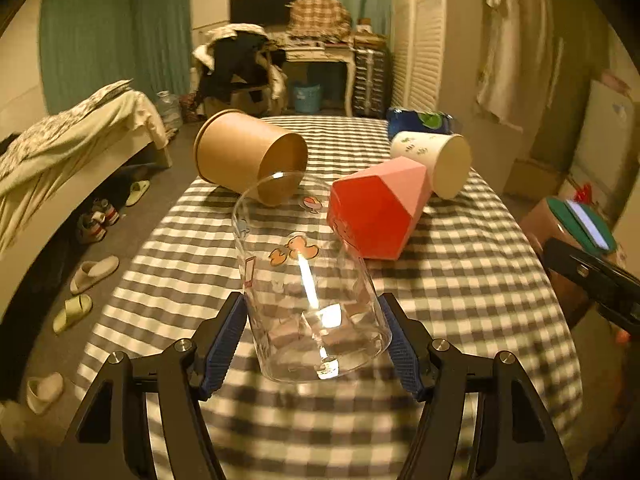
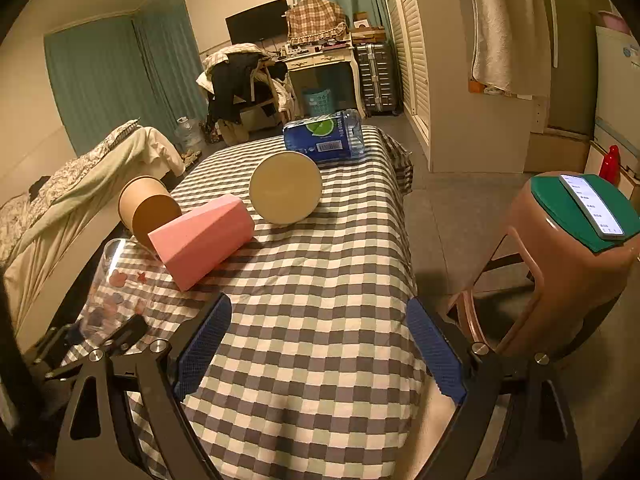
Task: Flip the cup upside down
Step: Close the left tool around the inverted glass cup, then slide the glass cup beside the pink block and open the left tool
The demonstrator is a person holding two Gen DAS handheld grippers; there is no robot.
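Note:
A clear glass cup (image 1: 304, 280) with orange duck prints is tilted, its mouth pointing away and its base toward the camera. My left gripper (image 1: 312, 332) is shut on its base end, blue pads on both sides. The glass also shows at the left in the right wrist view (image 2: 112, 280), with the left gripper below it. My right gripper (image 2: 320, 340) is open and empty above the near part of the checkered table (image 2: 320, 280).
A brown paper cup (image 1: 248, 156), a pink faceted cup (image 1: 376, 212) and a white paper cup (image 1: 436, 160) lie on their sides on the table (image 1: 460, 280). A blue bottle (image 2: 324, 140) lies at the far end. A stool with a phone (image 2: 592, 208) stands right; a bed (image 1: 60, 152) is left.

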